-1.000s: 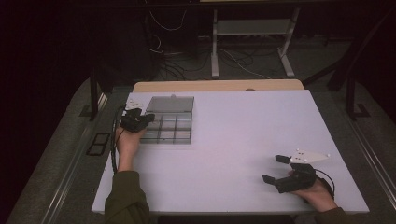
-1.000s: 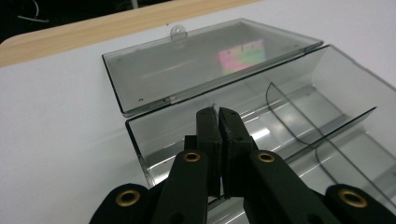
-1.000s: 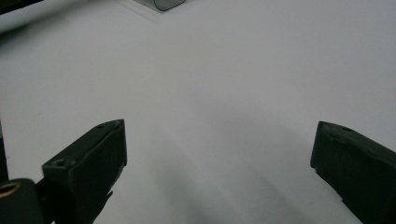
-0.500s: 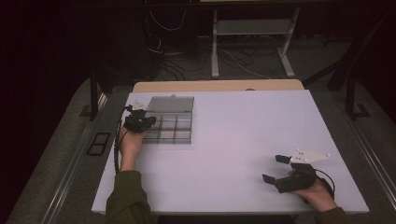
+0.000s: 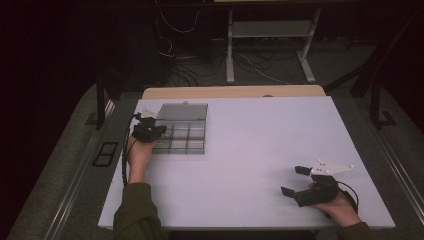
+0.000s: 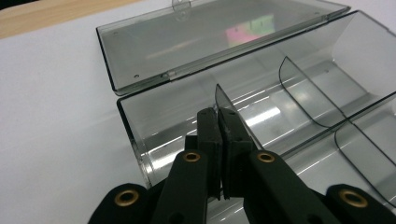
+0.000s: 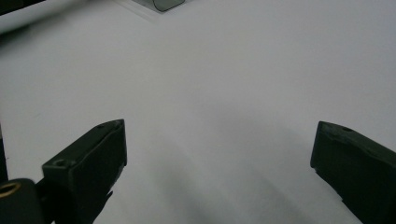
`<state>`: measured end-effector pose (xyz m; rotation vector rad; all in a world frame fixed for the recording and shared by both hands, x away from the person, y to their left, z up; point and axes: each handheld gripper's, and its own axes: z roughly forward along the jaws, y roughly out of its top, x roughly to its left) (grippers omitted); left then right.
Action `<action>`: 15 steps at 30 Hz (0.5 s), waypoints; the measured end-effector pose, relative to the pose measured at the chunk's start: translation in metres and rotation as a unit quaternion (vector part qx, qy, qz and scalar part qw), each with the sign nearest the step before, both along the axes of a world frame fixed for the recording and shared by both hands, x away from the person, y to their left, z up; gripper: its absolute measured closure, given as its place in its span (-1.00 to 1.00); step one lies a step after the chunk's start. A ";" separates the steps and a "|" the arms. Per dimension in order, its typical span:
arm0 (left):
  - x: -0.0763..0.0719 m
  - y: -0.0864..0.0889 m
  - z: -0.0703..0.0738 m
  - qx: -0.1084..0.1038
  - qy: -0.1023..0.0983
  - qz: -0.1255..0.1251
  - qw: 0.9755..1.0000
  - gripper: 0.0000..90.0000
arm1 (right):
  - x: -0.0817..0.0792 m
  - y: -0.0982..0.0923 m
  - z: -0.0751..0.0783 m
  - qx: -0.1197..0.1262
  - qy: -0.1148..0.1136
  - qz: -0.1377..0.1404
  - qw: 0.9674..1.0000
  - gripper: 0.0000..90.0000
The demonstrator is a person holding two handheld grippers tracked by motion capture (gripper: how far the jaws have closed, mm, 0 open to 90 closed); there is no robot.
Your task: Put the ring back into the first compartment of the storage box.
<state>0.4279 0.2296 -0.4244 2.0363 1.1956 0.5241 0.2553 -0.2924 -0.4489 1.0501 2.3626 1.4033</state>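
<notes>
The left gripper [image 6: 218, 122] pinches a thin clear divider [image 6: 223, 100] tight between its fingers, inside the open plastic box [image 5: 181, 131]. The step looks like pulling it out, so next comes a straight, gentle lift. The right gripper [image 5: 295, 180] rests far away, fingers wide, holding nothing

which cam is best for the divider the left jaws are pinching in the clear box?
Left gripper view: the divider stands up close between the shut jaws of the left gripper, inside the open clear box. The high view shows the box small, dividers as faint lines. The right gripper view catches a box corner.
</notes>
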 end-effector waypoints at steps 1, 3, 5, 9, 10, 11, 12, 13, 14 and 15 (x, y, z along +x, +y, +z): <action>0.000 0.000 0.001 -0.001 -0.001 -0.001 1.000 0.92 | 0.000 0.000 0.000 0.000 0.000 0.000 1.000 -0.93; -0.001 0.000 0.002 -0.005 -0.003 -0.002 1.000 0.88 | 0.000 0.000 0.000 0.000 0.000 0.000 1.000 -0.92; -0.001 0.000 0.003 -0.011 -0.006 -0.002 1.000 0.84 | 0.000 0.000 0.000 -0.001 0.000 0.000 1.000 -0.93; -0.002 0.000 0.005 -0.020 -0.011 -0.005 1.000 0.79 | 0.000 0.000 0.000 0.000 0.001 0.000 1.000 -0.93; -0.002 0.000 0.006 -0.024 -0.011 -0.008 1.000 0.77 | 0.000 0.000 0.000 0.000 0.001 0.000 1.000 -0.93; -0.003 0.000 0.007 -0.028 -0.012 -0.007 1.000 0.75 | 0.000 0.000 0.000 0.000 0.001 0.000 1.000 -0.92; -0.003 0.000 0.007 -0.030 -0.014 -0.009 0.999 0.73 | 0.000 0.000 0.000 0.000 0.001 0.000 1.000 -0.92; -0.004 0.000 0.008 -0.033 -0.014 -0.011 0.999 0.71 | 0.000 0.000 0.000 0.000 0.001 0.000 1.000 -0.92; -0.004 0.000 0.009 -0.033 -0.016 -0.014 0.999 0.70 | 0.000 0.000 0.000 0.000 0.001 0.000 1.000 -0.92; -0.005 0.000 0.010 -0.038 -0.018 -0.014 0.999 0.68 | 0.000 0.000 0.001 0.000 0.001 0.000 1.000 -0.92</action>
